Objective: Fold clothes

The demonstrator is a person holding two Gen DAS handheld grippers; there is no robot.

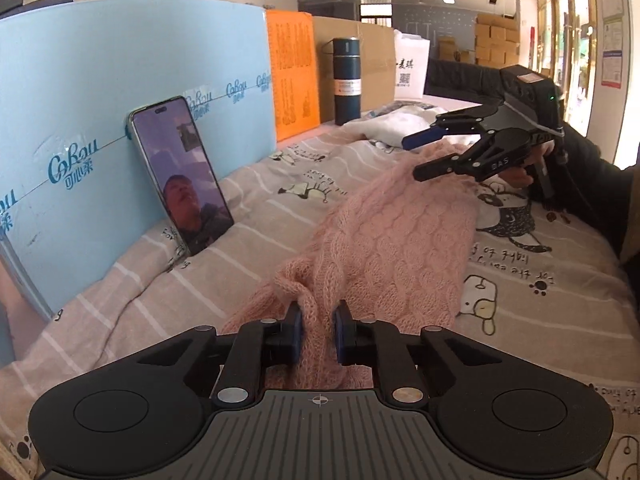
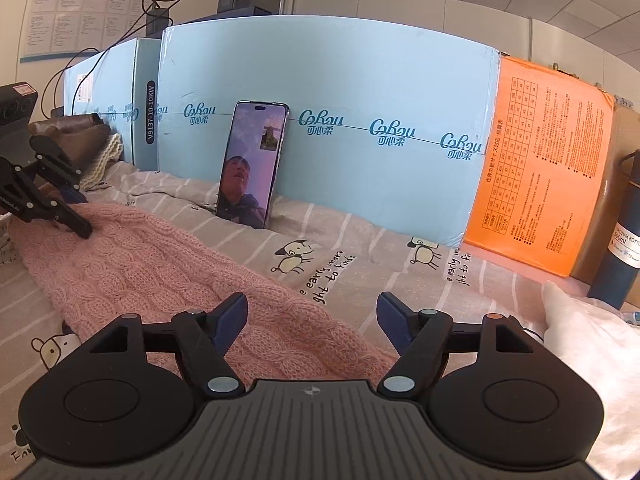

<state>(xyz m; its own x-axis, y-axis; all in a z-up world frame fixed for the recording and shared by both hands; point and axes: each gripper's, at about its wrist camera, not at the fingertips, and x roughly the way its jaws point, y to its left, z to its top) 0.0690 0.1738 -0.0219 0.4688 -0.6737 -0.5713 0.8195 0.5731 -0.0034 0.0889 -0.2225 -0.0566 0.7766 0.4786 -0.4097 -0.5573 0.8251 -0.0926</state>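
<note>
On bedsheet [image 1: 200,280], at six o'clock, left gripper [image 1: 318,330] pinching bunched sweater [image 1: 400,248], right gripper [image 2: 312,320] hovering spread wide above it at two, risking loose knit slipping out.

A sweater [image 1: 400,248] lies stretched across a bedsheet [image 1: 248,208], its near end pinched between the fingers of the left gripper [image 1: 318,334], its far end beneath the spread right gripper [image 2: 312,320]. A phone [image 2: 252,164] leans upright against a carton [image 2: 328,92] behind the sheet. Right of the carton stands a second box [image 2: 536,168], then a flask [image 1: 347,80].
</note>
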